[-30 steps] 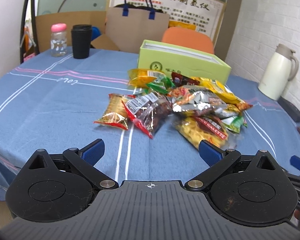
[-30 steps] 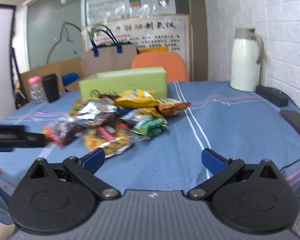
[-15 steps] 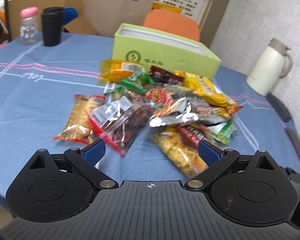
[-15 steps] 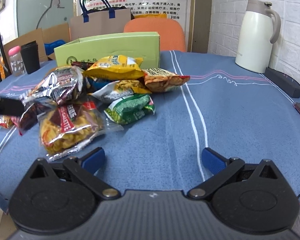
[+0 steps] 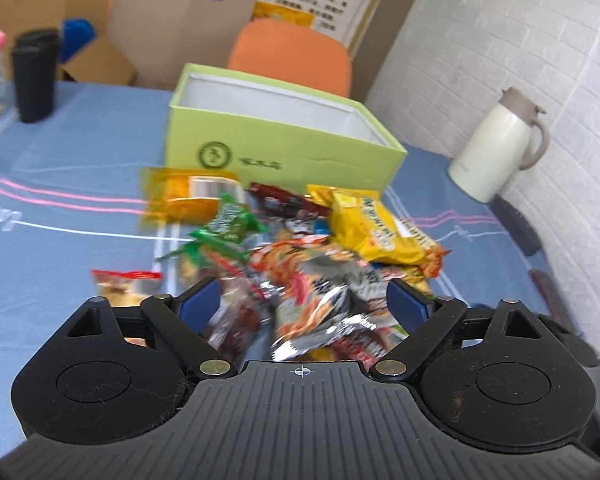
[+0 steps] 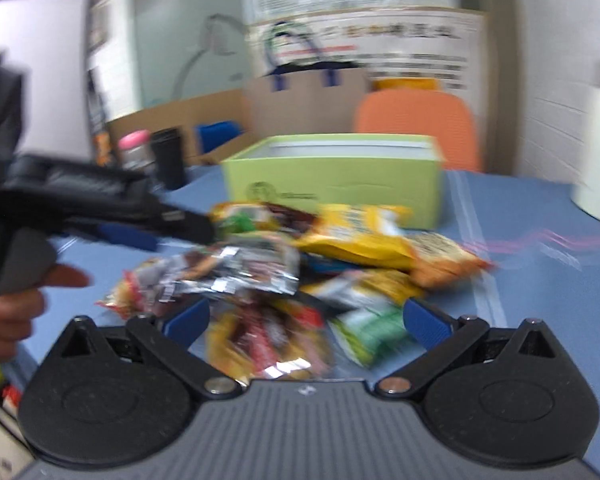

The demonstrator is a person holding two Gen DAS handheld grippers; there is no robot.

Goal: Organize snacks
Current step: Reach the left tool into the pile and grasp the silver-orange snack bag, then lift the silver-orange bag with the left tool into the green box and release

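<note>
Both grippers have come in over the heap of snacks from the near edge of the table, and that is the real change: a second ago they hung back with bare blue cloth in front of them, and now each has packets lying between its fingers. The left gripper (image 5: 303,300) has tipped downward and its jaws are closing; the silver-and-orange packet (image 5: 320,300) and the dark red packet (image 5: 236,320) beside it sit in the gap, but the blue pads do not press on either yet, so nothing is held. From the right-hand view, the right gripper (image 6: 306,320) stands spread wide above a red-and-yellow packet (image 6: 268,340) and a green-and-white packet (image 6: 368,332), also gripping nothing; the picture is smeared with motion, so finer detail is lost. The person's left hand (image 6: 12,312) shows at that view's edge, wrapped round the handle of its tool. Past the fingers the snack pile (image 5: 300,248) lies loose on the blue tablecloth (image 5: 60,168), the yellow bag (image 5: 372,228) on its far right and an orange packet (image 5: 188,196) on its far left. Just behind the pile stands the open green box (image 5: 276,148), its white inside empty as far as I can see. So I judge the sorting has not begun: this is the reach for the first pick, the left side looks the likelier to take it, and the box is close at hand. Further back stand a white thermos (image 5: 496,148) and a black cup (image 5: 34,76), well clear of the work.
</note>
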